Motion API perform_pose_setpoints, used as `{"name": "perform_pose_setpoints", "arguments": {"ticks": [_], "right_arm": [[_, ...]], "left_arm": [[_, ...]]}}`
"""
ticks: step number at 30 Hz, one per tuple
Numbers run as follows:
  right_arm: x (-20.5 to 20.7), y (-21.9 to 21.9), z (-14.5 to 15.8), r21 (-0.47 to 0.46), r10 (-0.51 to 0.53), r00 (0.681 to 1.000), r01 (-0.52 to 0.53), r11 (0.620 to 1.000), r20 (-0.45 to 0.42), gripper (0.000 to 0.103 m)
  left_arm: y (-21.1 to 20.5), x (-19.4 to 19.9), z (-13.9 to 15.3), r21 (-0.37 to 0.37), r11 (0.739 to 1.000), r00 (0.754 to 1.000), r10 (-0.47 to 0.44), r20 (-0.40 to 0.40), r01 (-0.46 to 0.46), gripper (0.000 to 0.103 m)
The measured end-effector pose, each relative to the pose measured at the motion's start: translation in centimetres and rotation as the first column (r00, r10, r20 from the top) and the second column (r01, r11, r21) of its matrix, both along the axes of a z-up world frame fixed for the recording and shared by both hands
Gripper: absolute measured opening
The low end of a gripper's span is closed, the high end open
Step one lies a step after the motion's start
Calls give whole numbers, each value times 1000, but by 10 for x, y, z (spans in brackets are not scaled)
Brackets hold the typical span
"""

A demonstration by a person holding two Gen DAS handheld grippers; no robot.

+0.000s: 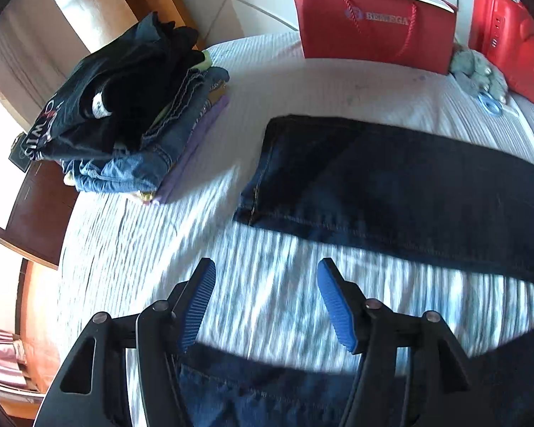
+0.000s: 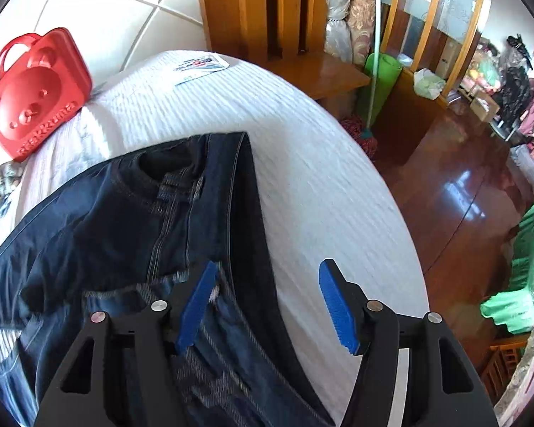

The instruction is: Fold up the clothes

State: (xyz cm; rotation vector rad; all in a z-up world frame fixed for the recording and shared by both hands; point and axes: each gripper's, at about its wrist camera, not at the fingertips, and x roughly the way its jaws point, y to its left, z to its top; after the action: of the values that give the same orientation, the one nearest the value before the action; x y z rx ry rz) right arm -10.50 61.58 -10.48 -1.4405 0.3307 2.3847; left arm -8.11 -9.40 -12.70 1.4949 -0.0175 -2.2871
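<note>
Jeans (image 1: 402,185) cut off by frame edge; both hand-held grippers (image 1: 265,306) (image 2: 267,306) released, empty.

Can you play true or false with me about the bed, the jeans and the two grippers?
1. The dark jeans lie spread on the white bed cover. True.
2. The left gripper is squeezing the jeans. False: it is open, with only bed cover between its blue pads.
3. A stack of folded clothes sits near the bed's edge. True.
4. The shopping bag at the far side of the bed is green. False: it is red.
5. The right gripper is open above the jeans' waist end. True.
</note>
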Motion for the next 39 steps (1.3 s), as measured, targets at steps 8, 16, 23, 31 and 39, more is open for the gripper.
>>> {"name": "perform_pose_setpoints", "arguments": {"ticks": [8,16,23,31,39], "right_arm": [[85,13,-27,-132,-39,998,46,990,53,63],[140,-2,-44,-237,-126,991,132,962,44,77],[153,-20,-48,-265,-145,989,145,953,20,78],[147,-14,-44,-263,-176,984,168,950,-5,78],[128,-11,-61,-293,-176,984,177,940,31,72]], "left_arm": [[-33,97,-16,71,987,990,139,37,-142,65],[-89,147,-31,129,980,988,154,17,-154,77],[-104,167,-57,176,973,988,143,54,-150,78],[-104,174,-67,226,957,984,175,47,-181,78],[-99,177,-64,252,949,981,190,30,-191,64]]}}
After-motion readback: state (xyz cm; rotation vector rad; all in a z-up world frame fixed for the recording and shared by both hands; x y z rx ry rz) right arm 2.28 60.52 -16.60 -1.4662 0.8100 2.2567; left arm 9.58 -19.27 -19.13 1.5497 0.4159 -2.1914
